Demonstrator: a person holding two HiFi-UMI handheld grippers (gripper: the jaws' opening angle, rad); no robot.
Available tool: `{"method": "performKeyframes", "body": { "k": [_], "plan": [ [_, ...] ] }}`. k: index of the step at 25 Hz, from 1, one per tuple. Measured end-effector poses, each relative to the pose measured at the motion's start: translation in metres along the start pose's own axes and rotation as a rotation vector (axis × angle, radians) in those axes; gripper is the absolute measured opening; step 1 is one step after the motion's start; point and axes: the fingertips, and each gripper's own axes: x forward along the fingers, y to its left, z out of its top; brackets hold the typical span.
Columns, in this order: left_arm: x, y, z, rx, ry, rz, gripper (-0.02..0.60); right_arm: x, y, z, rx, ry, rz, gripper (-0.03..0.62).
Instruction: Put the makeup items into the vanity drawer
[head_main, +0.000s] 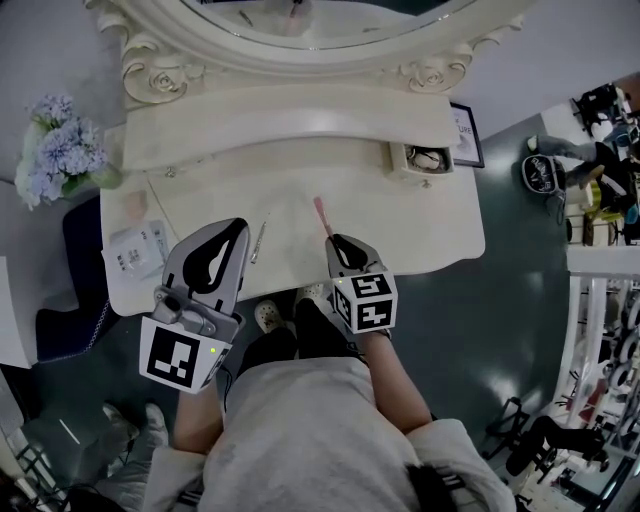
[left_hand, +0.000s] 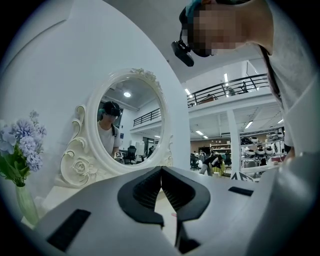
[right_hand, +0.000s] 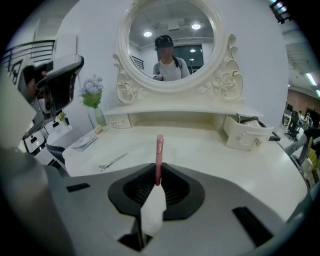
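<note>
Right gripper view is showing the right gripper (right_hand: 158, 184) pinching the near end of a slim pink makeup stick (right_hand: 159, 150) over the vanity top (right_hand: 215, 157). The left gripper (left_hand: 161, 175), jaws pressed together on nothing, is hovering beside it. Farther on a metal clip (right_hand: 112, 161) is lying on the top, and at the back right a small drawer (right_hand: 246, 136) is standing open.

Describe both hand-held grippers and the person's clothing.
Both the left hand-held gripper and right hand-held gripper are grey shells with black ribbed lining, each carrying a white cube with black square markers. The person wears a light top.
</note>
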Motion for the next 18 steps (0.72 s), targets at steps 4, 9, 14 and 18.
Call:
{"method": "performKeyframes", "body": {
  "k": [4, 9, 14, 18],
  "plan": [
    [0.003, -0.005, -0.002, 0.017, 0.022, -0.021, 0.015, -0.013, 0.001, 0.023, -0.012, -0.077, 0.017, 0.046],
    [0.012, -0.012, 0.003, 0.020, 0.015, -0.035, 0.015, -0.024, -0.004, 0.038, -0.008, -0.149, 0.023, 0.046],
    [0.025, -0.019, 0.016, 0.018, -0.026, -0.041, 0.015, -0.039, -0.018, 0.053, -0.001, -0.216, 0.016, 0.046],
    [0.041, -0.027, 0.031, 0.010, -0.082, -0.046, 0.015, -0.052, -0.036, 0.061, 0.006, -0.252, -0.010, 0.046]
  ]
}}
